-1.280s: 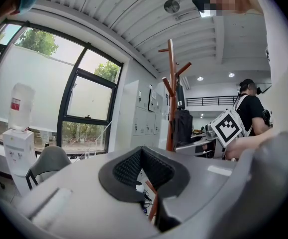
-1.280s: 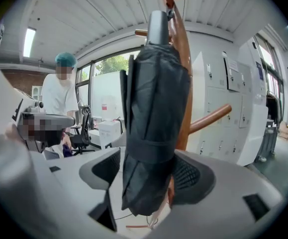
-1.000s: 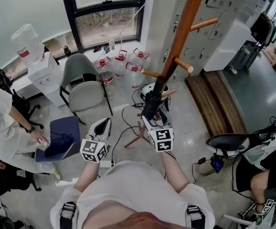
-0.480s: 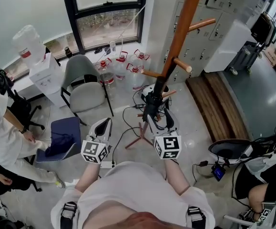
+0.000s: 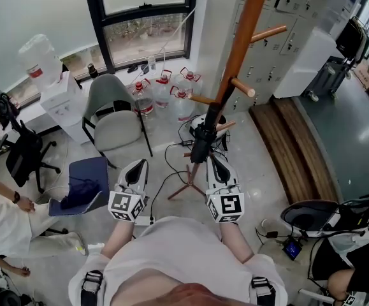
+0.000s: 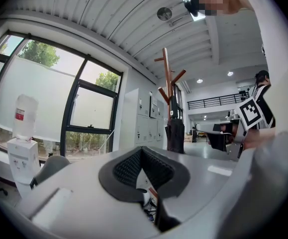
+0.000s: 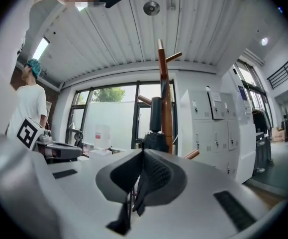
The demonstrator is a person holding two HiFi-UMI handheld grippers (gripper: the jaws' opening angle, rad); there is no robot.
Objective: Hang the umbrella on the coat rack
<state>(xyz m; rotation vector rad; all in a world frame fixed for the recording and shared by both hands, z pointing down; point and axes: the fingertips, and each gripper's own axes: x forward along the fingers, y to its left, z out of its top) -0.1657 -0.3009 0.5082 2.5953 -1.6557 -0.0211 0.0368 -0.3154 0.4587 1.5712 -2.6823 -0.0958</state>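
head view: umbrella [image 5: 201, 142] hangs on coat rack [image 5: 241, 37]; right gripper [image 5: 214, 160] just closed, empty

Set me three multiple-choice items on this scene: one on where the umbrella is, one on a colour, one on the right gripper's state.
1. Where is the umbrella? A on the grey chair; B hanging at the coat rack's pole; C lying on the floor.
2. What colour is the coat rack? A white; B brown; C blue.
3. The right gripper is: A shut and empty; B shut on the umbrella; C wide open.
Answers: B, it hangs beside the pole, apart from the gripper; B, pole and pegs are brown wood; A, its jaws have just closed with nothing between them.
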